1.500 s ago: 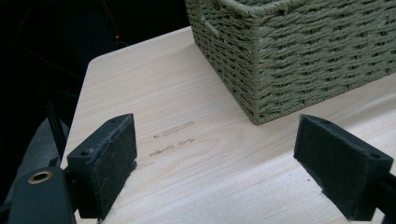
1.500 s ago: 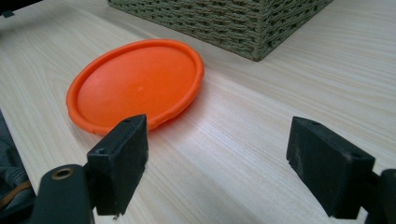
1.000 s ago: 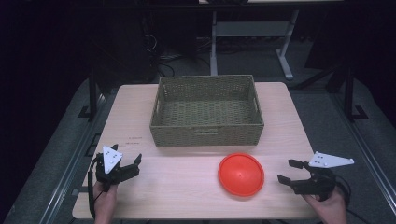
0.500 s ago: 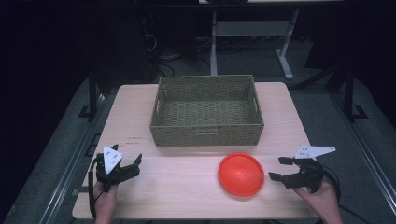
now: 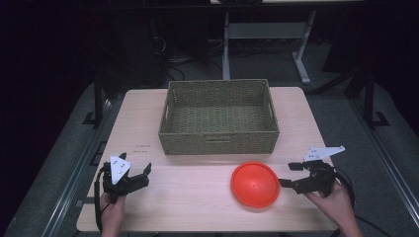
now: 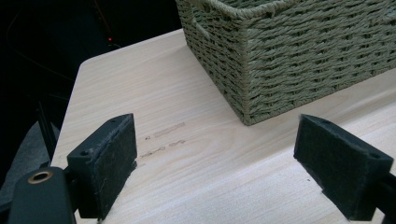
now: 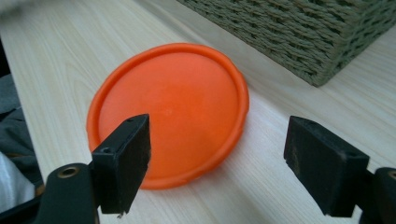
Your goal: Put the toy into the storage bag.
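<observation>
Right gripper (image 5: 289, 174) held low over the table (image 5: 197, 197), jaws wide apart, empty, aimed at the orange plate (image 5: 256, 184); the plate lies flat just ahead of the jaws, one jaw hiding part of its near rim. Round, smooth plastic, raised lip. Left gripper (image 5: 143, 175) low, jaws spread, empty. Woven wicker basket (image 5: 219, 143) beyond, rectangular, partly cut off in both gripper views.

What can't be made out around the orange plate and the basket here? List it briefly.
- Underside of the orange plate: hidden in the high view by its own top face.
- Small printed marks on the table: too small and faint to read in the left gripper view.
- Wicker basket: cut off by the top and right edges in the right gripper view.
- Near edge of the plate: hidden by a jaw of the right tool.
</observation>
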### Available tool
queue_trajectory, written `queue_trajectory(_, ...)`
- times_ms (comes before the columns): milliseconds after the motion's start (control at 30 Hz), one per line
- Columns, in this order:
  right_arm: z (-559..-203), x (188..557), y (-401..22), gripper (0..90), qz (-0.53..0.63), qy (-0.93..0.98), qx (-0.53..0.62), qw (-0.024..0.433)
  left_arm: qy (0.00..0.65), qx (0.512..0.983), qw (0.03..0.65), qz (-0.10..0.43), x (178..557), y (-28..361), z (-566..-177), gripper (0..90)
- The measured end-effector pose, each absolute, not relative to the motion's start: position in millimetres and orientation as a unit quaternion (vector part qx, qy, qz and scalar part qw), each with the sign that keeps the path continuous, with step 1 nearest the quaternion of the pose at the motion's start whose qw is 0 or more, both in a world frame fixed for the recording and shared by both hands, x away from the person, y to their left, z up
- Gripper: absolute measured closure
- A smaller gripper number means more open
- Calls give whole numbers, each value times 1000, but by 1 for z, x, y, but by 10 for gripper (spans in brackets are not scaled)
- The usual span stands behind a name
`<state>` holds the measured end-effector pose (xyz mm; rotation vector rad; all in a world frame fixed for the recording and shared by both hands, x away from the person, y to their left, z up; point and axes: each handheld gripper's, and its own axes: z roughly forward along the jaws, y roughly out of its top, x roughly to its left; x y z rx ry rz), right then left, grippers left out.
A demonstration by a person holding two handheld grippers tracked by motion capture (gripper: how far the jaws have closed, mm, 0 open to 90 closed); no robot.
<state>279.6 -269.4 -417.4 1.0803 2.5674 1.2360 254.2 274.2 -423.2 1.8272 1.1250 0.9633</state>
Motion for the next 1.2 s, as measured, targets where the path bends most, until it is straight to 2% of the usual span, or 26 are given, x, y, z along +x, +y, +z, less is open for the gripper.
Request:
queue_trajectory(267, -413, 289, -260, 252, 390, 851, 351, 26, 440, 717, 386, 378, 255, 275, -423, 128)
queue_trajectory(567, -428, 311, -248, 304, 346, 861, 372, -2, 439, 718, 385, 379, 255, 275, -423, 127)
queue_trajectory(1200, -444, 331, -238, 370, 318, 870, 375, -26, 434, 719, 387, 380, 254, 275, -423, 127)
